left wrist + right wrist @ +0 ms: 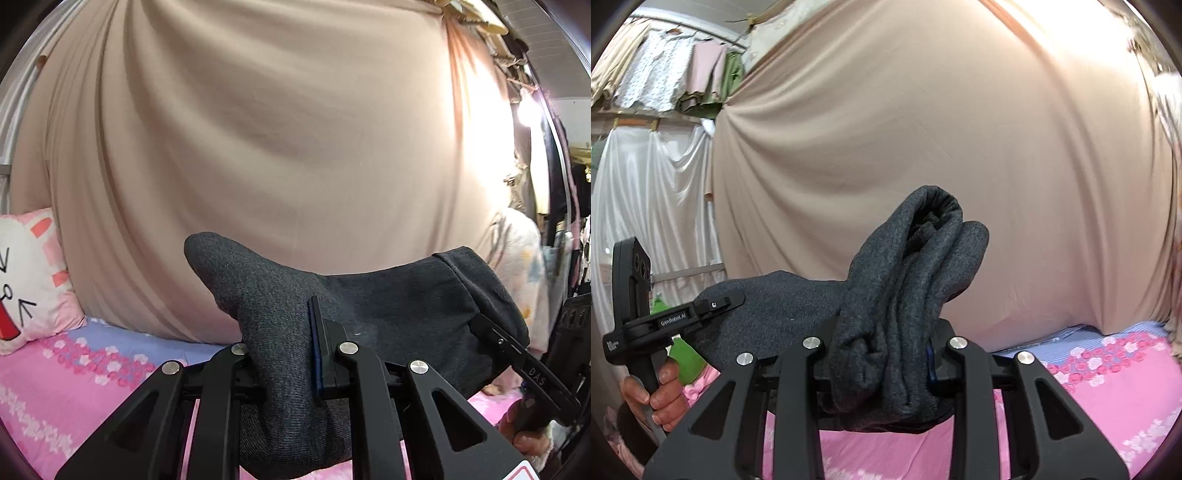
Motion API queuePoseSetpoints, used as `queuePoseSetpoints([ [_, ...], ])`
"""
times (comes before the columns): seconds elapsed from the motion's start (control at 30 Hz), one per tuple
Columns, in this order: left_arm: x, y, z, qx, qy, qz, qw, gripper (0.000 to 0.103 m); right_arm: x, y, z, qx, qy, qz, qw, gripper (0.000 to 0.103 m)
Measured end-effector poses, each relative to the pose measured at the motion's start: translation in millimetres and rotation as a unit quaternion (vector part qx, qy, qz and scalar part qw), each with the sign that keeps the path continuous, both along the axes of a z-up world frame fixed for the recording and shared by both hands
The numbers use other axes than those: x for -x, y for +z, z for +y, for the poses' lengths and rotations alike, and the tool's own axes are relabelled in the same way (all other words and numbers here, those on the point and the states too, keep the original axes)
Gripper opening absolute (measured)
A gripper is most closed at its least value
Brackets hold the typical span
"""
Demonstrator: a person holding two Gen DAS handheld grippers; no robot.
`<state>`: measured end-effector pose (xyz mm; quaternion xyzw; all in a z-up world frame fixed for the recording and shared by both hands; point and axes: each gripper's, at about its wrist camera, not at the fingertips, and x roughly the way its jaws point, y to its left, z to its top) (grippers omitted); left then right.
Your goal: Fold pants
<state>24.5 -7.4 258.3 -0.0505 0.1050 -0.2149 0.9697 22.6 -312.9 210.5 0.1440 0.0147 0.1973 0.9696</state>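
we held the dark grey pants (388, 317) up off the bed (48, 398), stretched between our two grippers in front of a beige sheet (277, 129) hung as a backdrop. our left gripper (280, 354) was clamped on one end of the cloth, its jaws nearly together with a thin fold pinched between them and a flap sticking up above. our right gripper (882, 354) was clamped on a thicker, bunched roll of the same pants (905, 295), so its jaws stood a little wider around the bundle. from the left camera we saw the right gripper's finger (517, 354) biting the far end of the fabric. from the right camera we saw our left hand (653, 391) wrapped round the left gripper's handle. a cat-face pillow (26, 277) lay at the head of the pink floral bed, and clothes (665, 70) hung on a rail behind.
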Motion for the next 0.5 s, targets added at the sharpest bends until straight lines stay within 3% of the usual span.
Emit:
queuePoseSetpoints([
  [0.1, -40, -19, -9, -0.015, 0.007, 0.004, 0.9999, 0.011, -36, -18, -5, -0.017, -0.002, 0.02, 1.0, 0.029],
  [0.17, -74, -37, -13, -0.023, 0.007, 0.028, 0.9993, 0.012, -68, -38, -8, -0.025, -0.006, 0.05, 0.998, 0.029],
  [0.3, -149, -103, -18, -0.026, 0.017, 0.12, 0.9923, 0.016, -142, -104, -14, -0.032, -0.01, 0.166, 0.985, 0.036],
  [0.37, -188, -158, -21, -0.046, 0.034, 0.199, 0.9783, 0.022, -180, -156, -14, -0.005, -0.046, 0.269, 0.962, 0.038],
  [0.4, -203, -188, -21, -0.067, 0.043, 0.247, 0.9656, 0.02, -187, -176, -15, 0.012, -0.073, 0.305, 0.95, 0.04],
  [0.43, -211, -212, -20, -0.081, 0.048, 0.291, 0.9521, 0.017, -184, -188, -19, 0.027, -0.106, 0.315, 0.943, 0.04],
  [0.47, -212, -233, -15, -0.095, 0.069, 0.321, 0.9397, 0.017, -178, -188, -22, 0.03, -0.117, 0.306, 0.944, 0.04],
  [0.5, -204, -239, -9, -0.092, 0.072, 0.313, 0.9427, 0.02, -171, -182, -25, 0.03, -0.116, 0.294, 0.948, 0.037],
])
